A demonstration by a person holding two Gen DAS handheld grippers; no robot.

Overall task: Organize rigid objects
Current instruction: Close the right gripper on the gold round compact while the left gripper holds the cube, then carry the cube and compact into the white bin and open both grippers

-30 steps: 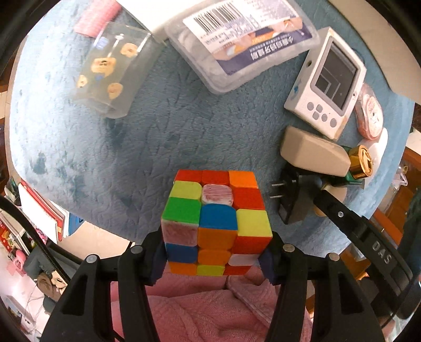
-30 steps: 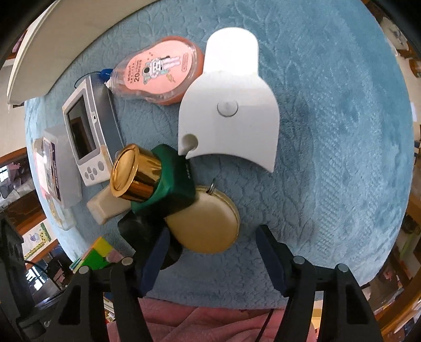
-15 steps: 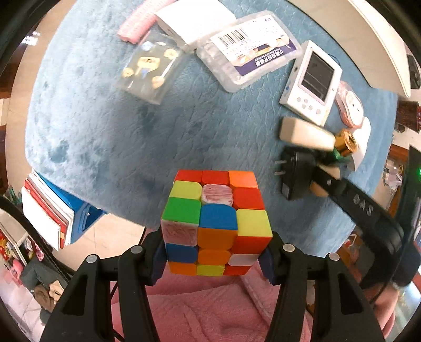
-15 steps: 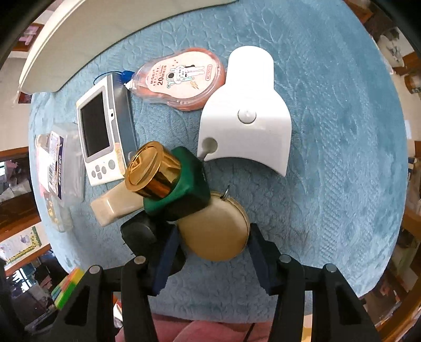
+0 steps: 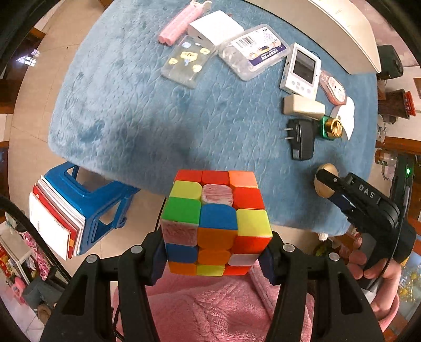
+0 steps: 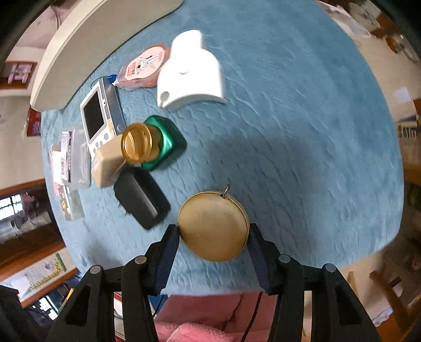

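My left gripper (image 5: 213, 256) is shut on a scrambled colour cube (image 5: 215, 223), held in the air over the near edge of the blue padded table (image 5: 147, 110). My right gripper (image 6: 213, 246) is shut on a round gold disc (image 6: 213, 223) with a small ring, its pads pressing on both sides, lifted clear of the cloth. In the left wrist view the disc (image 5: 326, 168) shows at the right, in the right gripper, with a hand behind it. A black plug adapter (image 6: 142, 197) and a green bottle with a gold cap (image 6: 150, 143) lie left of the disc.
A beige block (image 6: 106, 163), a white screen device (image 6: 98, 121), a pink oval packet (image 6: 142, 65) and a white scoop-shaped piece (image 6: 192, 76) lie beyond. Clear plastic boxes (image 5: 255, 55), a pink roller (image 5: 179, 22) and a white box (image 5: 214, 26) sit far back. A blue stool (image 5: 86, 202) holds books beside the table.
Both grippers rose and drew back from the table. The right jaws closed on the gold disc and lifted it away from the green bottle. The cube stayed gripped.
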